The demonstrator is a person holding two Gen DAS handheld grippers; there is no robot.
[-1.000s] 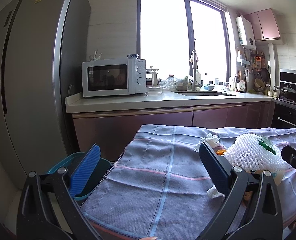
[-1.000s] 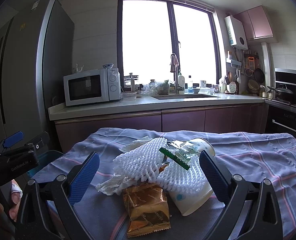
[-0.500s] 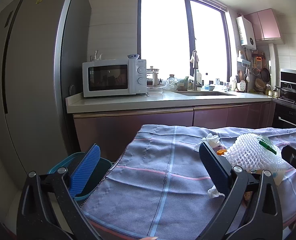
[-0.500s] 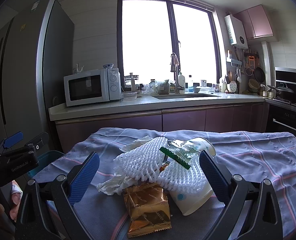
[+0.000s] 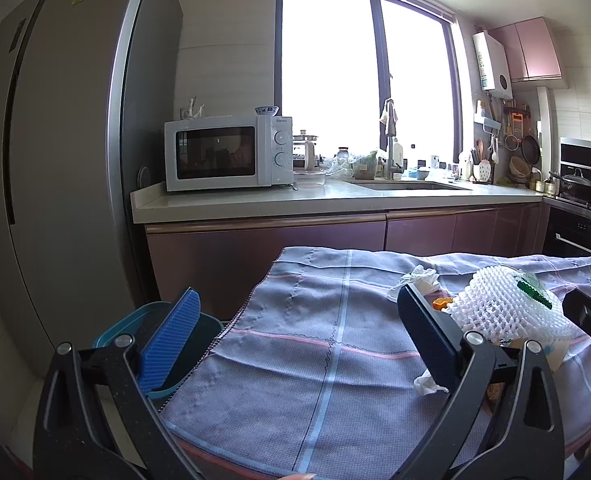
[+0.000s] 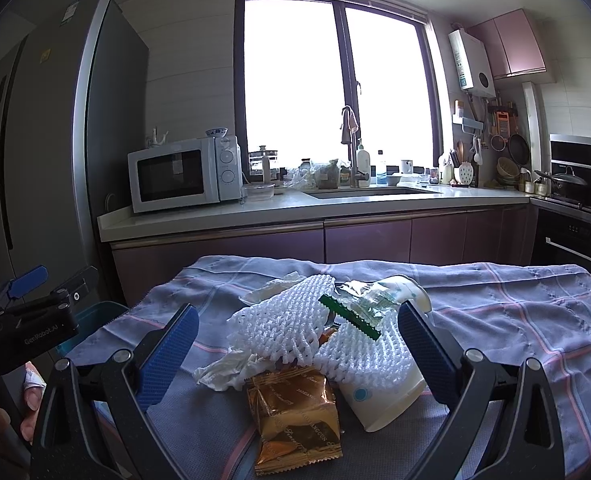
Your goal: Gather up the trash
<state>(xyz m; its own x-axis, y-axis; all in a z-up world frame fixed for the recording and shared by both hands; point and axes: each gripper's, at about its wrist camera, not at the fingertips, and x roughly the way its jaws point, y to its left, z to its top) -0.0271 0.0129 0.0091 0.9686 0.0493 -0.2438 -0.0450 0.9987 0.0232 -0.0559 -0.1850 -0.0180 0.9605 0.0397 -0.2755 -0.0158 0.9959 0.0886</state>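
With both the left gripper [image 5: 295,336] and right gripper [image 6: 295,344] spread empty, grabbing the white foam net [image 6: 291,330] could scatter the loosely heaped gold foil wrapper [image 6: 295,420].

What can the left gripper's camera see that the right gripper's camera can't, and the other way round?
Only the left view shows the inside of the teal bin beside the table.

Only the right view shows the gold snack wrapper, the tipped paper cup and the holder's hand.

Both show the white foam netting, crumpled tissue, the grey cloth and the microwave. Both grippers are open.
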